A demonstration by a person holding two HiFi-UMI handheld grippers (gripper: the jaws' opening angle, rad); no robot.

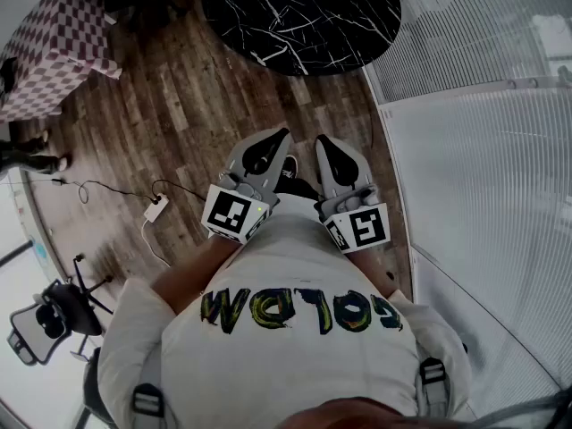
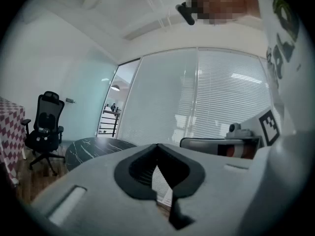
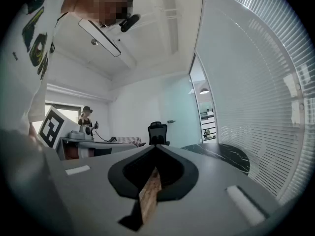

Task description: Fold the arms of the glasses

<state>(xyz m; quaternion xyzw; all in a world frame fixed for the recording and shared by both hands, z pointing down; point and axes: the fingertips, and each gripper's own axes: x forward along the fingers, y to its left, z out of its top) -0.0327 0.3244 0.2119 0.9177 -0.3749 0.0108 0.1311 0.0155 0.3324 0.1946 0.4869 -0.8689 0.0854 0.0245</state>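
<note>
Jaws pressed together, empty, on grey left gripper (image 1: 281,138) and right gripper (image 1: 322,143); brown plank floor (image 1: 179,114) below, round black marble desk (image 1: 299,12) ahead.

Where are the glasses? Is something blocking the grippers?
No glasses show in any view, so that cannot be judged. The left gripper and right gripper are shut and empty, above the wooden floor.

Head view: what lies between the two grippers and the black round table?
Only bare wooden floor separates the left gripper and right gripper from the table, as the head view shows.
</note>
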